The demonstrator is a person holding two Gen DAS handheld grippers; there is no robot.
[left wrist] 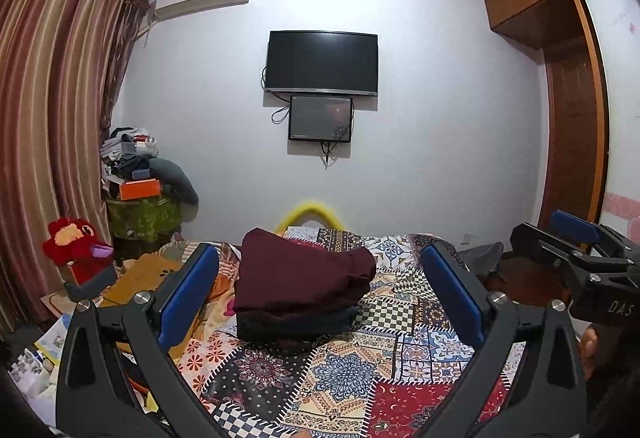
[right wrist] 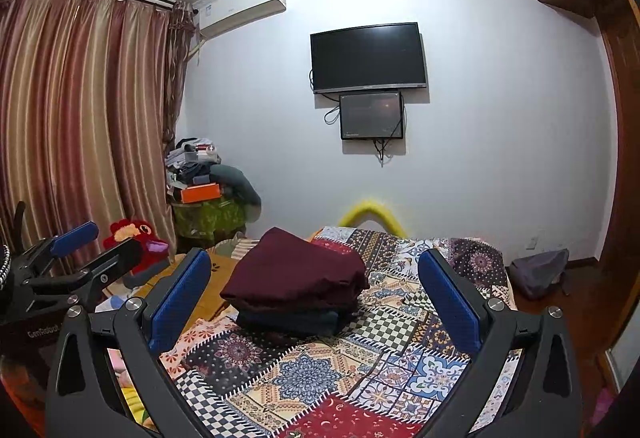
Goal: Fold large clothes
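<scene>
A folded maroon garment (left wrist: pixel 300 272) (right wrist: pixel 296 272) lies on top of a folded dark garment (left wrist: pixel 296 322) (right wrist: pixel 288 320), stacked on the patchwork bedspread (left wrist: pixel 360 370) (right wrist: pixel 320 378). My left gripper (left wrist: pixel 320 258) is open, held above the bed short of the stack, with nothing between its blue pads (left wrist: pixel 188 294). My right gripper (right wrist: pixel 314 264) is also open and empty, at a like distance from the stack. Each gripper shows at the edge of the other's view: the right gripper (left wrist: pixel 568 238) and the left gripper (right wrist: pixel 96 242).
A red plush toy (left wrist: pixel 76 250) (right wrist: pixel 136 242) and a cluttered pile with an orange box (left wrist: pixel 138 187) stand left of the bed by the curtains (left wrist: pixel 48 117). A TV (left wrist: pixel 322 61) hangs on the far wall. A wooden wardrobe (left wrist: pixel 572 117) is on the right; a grey bag (right wrist: pixel 540 272) lies on the floor.
</scene>
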